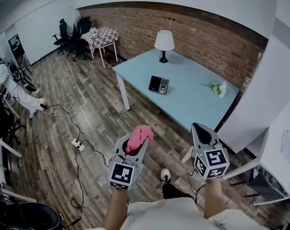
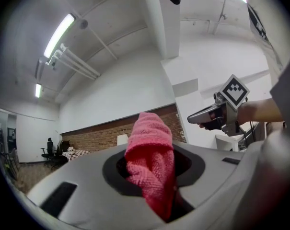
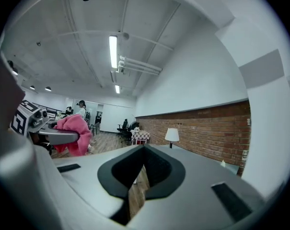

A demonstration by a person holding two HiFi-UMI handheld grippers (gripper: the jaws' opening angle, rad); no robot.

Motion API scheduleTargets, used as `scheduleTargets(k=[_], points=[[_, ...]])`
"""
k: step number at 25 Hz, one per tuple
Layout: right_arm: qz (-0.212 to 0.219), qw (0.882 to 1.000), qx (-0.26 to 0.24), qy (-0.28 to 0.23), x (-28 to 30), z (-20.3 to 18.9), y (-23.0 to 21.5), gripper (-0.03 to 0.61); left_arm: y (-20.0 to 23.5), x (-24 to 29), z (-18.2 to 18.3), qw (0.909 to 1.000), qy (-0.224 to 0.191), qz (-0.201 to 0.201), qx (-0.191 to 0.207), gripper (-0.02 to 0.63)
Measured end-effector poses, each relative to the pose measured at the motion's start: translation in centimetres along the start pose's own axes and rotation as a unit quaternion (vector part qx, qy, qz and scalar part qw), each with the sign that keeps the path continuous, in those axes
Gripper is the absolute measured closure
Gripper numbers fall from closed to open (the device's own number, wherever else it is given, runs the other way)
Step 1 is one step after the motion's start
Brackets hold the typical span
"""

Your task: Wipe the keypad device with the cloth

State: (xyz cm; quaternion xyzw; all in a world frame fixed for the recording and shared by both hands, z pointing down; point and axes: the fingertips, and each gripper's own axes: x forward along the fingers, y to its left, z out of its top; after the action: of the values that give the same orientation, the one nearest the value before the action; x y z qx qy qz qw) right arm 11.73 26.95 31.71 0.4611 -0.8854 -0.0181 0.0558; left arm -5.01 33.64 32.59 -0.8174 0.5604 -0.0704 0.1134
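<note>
Nearest, over the floor, the left gripper (image 1: 136, 143) pinches a pink cloth (image 1: 140, 136) (bunched, poking past the tips). To its right, the right gripper (image 1: 198, 127) is pressed together, empty. Far off, the keypad (image 1: 159, 84) lies flat on the table (image 1: 197, 104), long axis left-right, keys at the right.

Left gripper (image 1: 136, 147) clamped, right gripper (image 1: 199, 127) closed, empty

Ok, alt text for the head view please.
The left gripper grips a pink cloth; the right gripper is shut and empty. Both hang over floor, short of a blue table carrying the keypad device, a lamp and flowers.
</note>
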Motion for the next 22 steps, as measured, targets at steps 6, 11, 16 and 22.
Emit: scheduleTargets(k=[6, 11, 16, 22], points=[[0.004, 1.0, 0.005, 0.018, 8.2, -0.9, -4.8, 0.577, 4.1, 7.3, -1.2, 0.9998, 0.014, 0.015, -0.004, 0.463], [0.011, 1.0, 0.002, 0.021, 14.1, -0.3, -7.9, 0.577, 6.9, 13.3, -2.2, 0.9994, 0.025, 0.023, -0.007, 0.463], [0.024, 0.999, 0.002, 0.031, 18.4, -0.5, -10.2, 0.577, 8.6, 18.0, -2.8, 0.9991, 0.033, 0.026, -0.011, 0.463], [0.034, 0.998, -0.005, 0.046, 22.3, -1.0, -12.5, 0.577, 10.2, 22.3, -3.7, 0.9985, 0.044, 0.03, -0.015, 0.463]])
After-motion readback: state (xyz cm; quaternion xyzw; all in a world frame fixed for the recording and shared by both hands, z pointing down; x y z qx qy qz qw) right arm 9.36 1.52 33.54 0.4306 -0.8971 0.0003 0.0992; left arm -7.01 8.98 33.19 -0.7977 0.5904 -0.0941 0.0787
